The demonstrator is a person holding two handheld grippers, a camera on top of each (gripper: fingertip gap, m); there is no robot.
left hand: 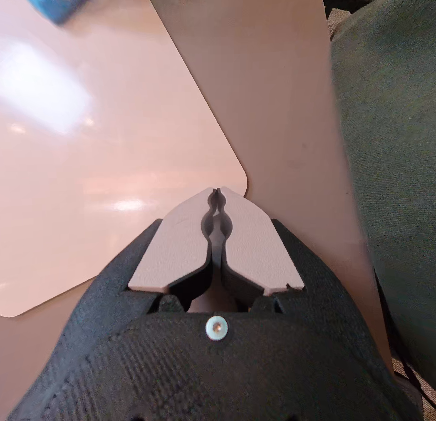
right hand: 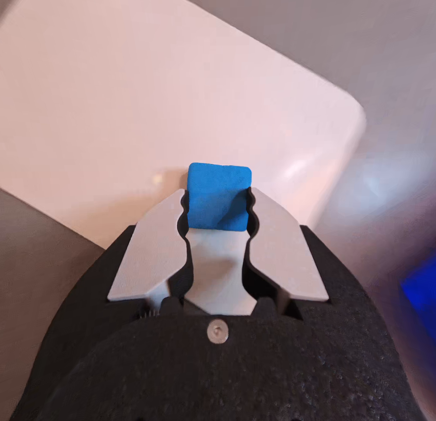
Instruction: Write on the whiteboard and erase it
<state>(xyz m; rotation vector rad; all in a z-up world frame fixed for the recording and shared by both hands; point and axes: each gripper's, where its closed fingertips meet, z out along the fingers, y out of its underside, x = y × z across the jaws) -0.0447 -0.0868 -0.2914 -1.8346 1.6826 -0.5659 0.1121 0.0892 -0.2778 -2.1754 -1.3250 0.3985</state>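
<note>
We hold the small blue foam eraser block (right hand: 218,202) between our right gripper (right hand: 217,192) fingers to wipe the glossy white rounded-corner whiteboard (right hand: 118,102), while our left gripper (left hand: 216,190), fingers closed on nothing, waits at its corner.

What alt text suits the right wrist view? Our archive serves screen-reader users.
The right gripper is shut on a blue eraser above a blank whiteboard lying on a grey-brown table. A blurred blue patch shows at the right edge.
</note>
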